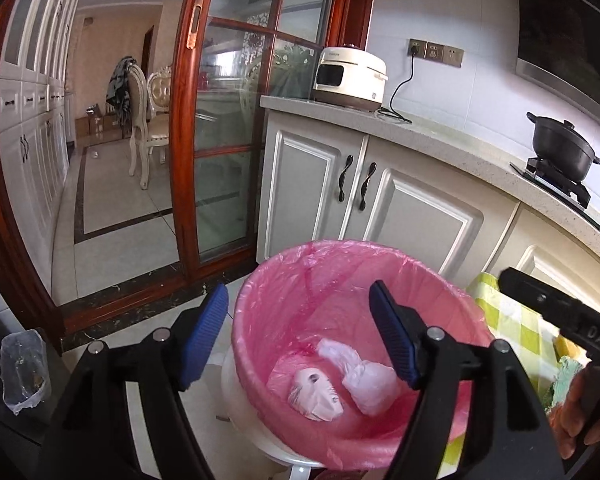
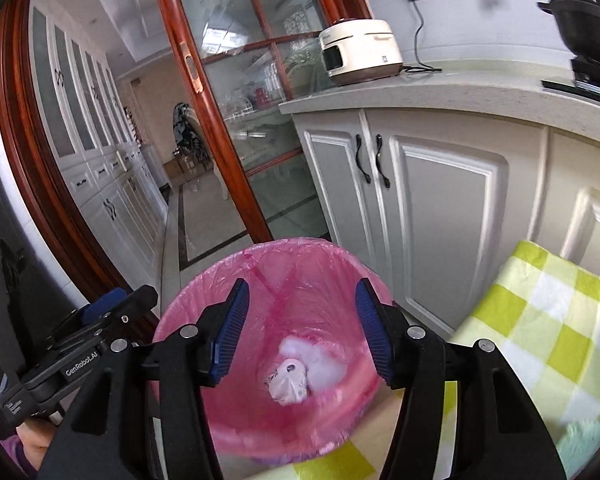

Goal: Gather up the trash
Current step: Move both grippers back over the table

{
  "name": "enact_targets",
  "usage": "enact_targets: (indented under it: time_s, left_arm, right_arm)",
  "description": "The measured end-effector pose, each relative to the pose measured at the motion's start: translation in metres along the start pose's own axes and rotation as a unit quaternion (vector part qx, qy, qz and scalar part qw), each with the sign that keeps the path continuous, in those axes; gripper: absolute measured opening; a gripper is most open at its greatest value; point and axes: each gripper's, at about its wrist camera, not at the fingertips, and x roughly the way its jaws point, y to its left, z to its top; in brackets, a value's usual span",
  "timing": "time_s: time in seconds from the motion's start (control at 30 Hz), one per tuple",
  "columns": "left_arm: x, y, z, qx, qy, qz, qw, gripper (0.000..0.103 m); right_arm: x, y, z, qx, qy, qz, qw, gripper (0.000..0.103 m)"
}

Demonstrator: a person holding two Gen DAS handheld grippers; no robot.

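A white bin lined with a pink bag stands on the floor by the cabinets; it also shows in the right wrist view. Crumpled white trash and a white tissue wad lie at its bottom, seen also in the right wrist view. My left gripper is open and empty above the bin's near rim. My right gripper is open and empty, directly over the bin. Each gripper appears at the edge of the other's view.
White cabinets stand behind the bin under a counter with a rice cooker and a black pot. A green-checked cloth lies to the right. A red-framed glass door is on the left. A clear bag sits far left.
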Motion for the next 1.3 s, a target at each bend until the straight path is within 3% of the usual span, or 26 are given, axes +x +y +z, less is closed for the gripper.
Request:
enact_targets:
  time_s: [0.27,0.37,0.63,0.9,1.1,1.3]
  left_arm:
    - [-0.073,-0.042,-0.028,0.039,-0.050,0.004,0.9980,0.098]
    - [-0.096,-0.066,-0.045,0.058,-0.056,-0.015,0.9966,0.098]
    - [-0.120,-0.136,-0.089,0.075,-0.020,-0.078,0.9939,0.098]
    - [-0.120,-0.192,-0.132,0.077,0.030,-0.129,0.9882,0.098]
    - [-0.110,-0.225,-0.161,0.099,0.063,-0.154,0.9812,0.098]
    - [-0.110,-0.236,-0.176,0.121,0.071,-0.163,0.9766,0.098]
  right_arm:
    - [-0.082,-0.001,-0.035,-0.012,-0.035,-0.033,0.999,0.059]
    - [-0.113,-0.009,-0.055,-0.012,-0.039,-0.056,0.998,0.063]
    - [-0.183,-0.047,-0.102,-0.003,-0.034,-0.130,0.991,0.065]
    - [-0.253,-0.112,-0.149,0.045,-0.042,-0.229,0.971,0.067]
    - [-0.268,-0.159,-0.175,0.080,-0.011,-0.291,0.953,0.067]
    - [-0.258,-0.171,-0.182,0.093,0.004,-0.292,0.952,0.069]
